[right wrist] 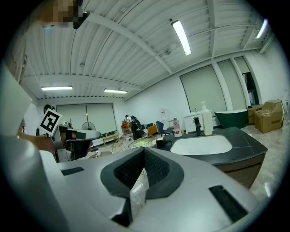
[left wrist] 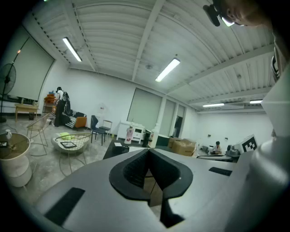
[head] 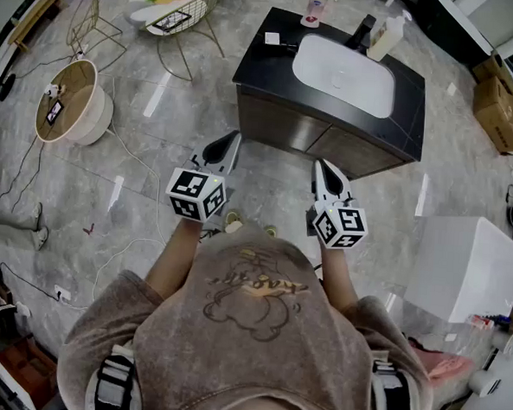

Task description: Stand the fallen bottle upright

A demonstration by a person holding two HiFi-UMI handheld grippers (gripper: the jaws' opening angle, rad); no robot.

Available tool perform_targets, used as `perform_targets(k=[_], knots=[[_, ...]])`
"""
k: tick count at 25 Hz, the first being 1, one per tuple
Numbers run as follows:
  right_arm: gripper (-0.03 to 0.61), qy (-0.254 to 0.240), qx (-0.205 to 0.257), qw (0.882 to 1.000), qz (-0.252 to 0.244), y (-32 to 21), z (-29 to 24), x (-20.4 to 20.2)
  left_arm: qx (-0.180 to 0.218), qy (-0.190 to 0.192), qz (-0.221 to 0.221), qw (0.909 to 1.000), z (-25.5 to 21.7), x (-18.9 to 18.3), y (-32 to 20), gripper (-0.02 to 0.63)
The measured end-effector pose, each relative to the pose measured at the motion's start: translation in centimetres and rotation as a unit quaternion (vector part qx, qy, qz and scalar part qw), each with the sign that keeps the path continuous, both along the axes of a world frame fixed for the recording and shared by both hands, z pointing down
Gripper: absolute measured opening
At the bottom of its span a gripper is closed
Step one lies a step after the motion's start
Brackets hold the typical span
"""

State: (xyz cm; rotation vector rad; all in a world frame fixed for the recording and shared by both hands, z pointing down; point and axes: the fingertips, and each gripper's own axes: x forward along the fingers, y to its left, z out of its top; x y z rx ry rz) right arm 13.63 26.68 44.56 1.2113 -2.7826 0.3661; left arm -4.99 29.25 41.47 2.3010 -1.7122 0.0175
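Grey stone floor fills the room, with a wire chair (head: 186, 13) at upper left. The left gripper (head: 233, 139) hovers with jaws closed and empty, short of the black vanity (head: 256, 70). The right gripper (head: 322, 167) is likewise closed on nothing. A pink bottle (head: 313, 11) and a white pump bottle (head: 385, 37) stand upright at the vanity's back edge.

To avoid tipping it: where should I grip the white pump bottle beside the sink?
Probably round the body of the white pump bottle, below its narrow pump, coming level from the front: it stands upright, the faucet close beside.
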Motion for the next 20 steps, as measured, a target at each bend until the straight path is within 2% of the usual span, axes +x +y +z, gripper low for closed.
perform_targets(k=[13, 20], knots=[[-0.002, -0.009, -0.004, 1.0, 0.009, -2.1, 0.3, -2.3, 0.002, 0.001, 0.013, 0.9999, 0.3, -2.1, -2.2, 0.018], [-0.002, -0.006, -0.004, 1.0, 0.022, -3.0, 1.1, -4.1, 0.006, -0.007, 0.036, 0.9993, 1.1, -3.4, -3.5, 0.018]])
